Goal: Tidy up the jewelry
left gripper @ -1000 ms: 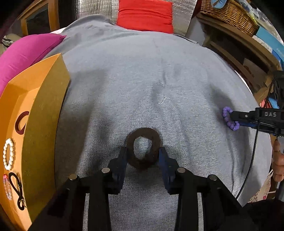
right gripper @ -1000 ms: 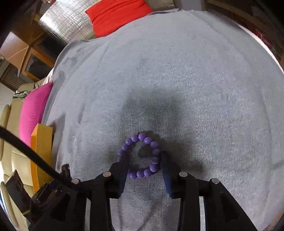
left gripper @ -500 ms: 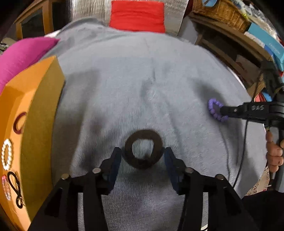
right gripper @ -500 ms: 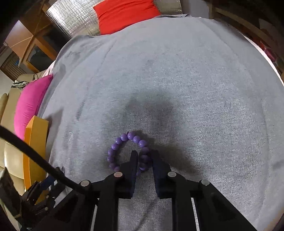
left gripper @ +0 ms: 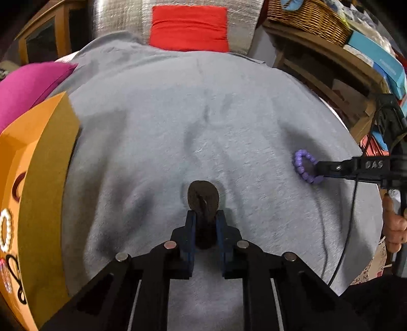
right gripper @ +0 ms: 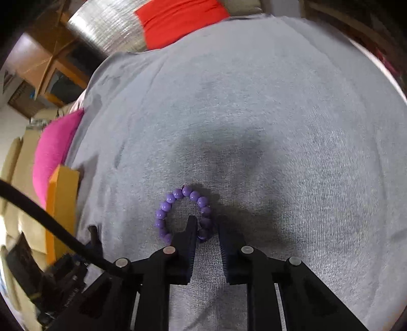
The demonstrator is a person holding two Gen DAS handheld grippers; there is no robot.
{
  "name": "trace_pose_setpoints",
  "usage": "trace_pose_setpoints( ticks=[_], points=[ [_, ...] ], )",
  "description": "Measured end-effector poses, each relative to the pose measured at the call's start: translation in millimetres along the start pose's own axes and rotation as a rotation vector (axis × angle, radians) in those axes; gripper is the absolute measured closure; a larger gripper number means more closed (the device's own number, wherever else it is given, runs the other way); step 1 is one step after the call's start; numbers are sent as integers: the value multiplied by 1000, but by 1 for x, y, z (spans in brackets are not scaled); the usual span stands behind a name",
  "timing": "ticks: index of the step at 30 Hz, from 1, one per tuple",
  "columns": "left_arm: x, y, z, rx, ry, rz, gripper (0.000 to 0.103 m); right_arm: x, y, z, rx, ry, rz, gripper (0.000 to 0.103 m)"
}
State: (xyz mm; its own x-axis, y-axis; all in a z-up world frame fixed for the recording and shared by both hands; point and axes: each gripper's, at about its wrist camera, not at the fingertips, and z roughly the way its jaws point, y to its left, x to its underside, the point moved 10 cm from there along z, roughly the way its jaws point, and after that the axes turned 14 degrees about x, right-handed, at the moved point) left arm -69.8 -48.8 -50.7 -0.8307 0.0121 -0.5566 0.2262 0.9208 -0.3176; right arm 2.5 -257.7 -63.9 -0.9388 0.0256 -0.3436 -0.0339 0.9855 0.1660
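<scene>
My left gripper (left gripper: 205, 220) is shut on a dark brown ring-shaped bracelet (left gripper: 203, 197), squeezed narrow between the fingers over the grey cloth (left gripper: 178, 127). My right gripper (right gripper: 206, 228) is shut on one side of a purple bead bracelet (right gripper: 178, 211), whose loop sticks out to the left of the fingers. In the left wrist view the purple bracelet (left gripper: 304, 165) and the right gripper (left gripper: 319, 170) show at the right. An orange box (left gripper: 43, 183) at the left holds a white bead bracelet (left gripper: 5, 233), a dark red ring (left gripper: 17, 187) and a black loop (left gripper: 15, 277).
A pink cushion (left gripper: 28, 86) lies behind the orange box. A red cushion (left gripper: 188, 28) sits at the far edge. Wooden shelves with a wicker basket (left gripper: 310, 17) and blue boxes stand at the right. The orange box also shows in the right wrist view (right gripper: 62, 203).
My left gripper closed on the dark brown bracelet, which was lying flat between open fingers. My right gripper closed on the purple bracelet and holds it.
</scene>
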Motion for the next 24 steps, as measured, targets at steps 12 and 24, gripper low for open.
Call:
trace_pose_setpoints(
  ticks=[12, 24],
  points=[
    [-17, -11, 19, -16, 7, 53, 54, -13, 18, 5, 68, -46, -16, 92],
    [-11, 2, 4, -43, 5, 8, 48, -12, 21, 11, 87, -34, -20, 83]
  ],
)
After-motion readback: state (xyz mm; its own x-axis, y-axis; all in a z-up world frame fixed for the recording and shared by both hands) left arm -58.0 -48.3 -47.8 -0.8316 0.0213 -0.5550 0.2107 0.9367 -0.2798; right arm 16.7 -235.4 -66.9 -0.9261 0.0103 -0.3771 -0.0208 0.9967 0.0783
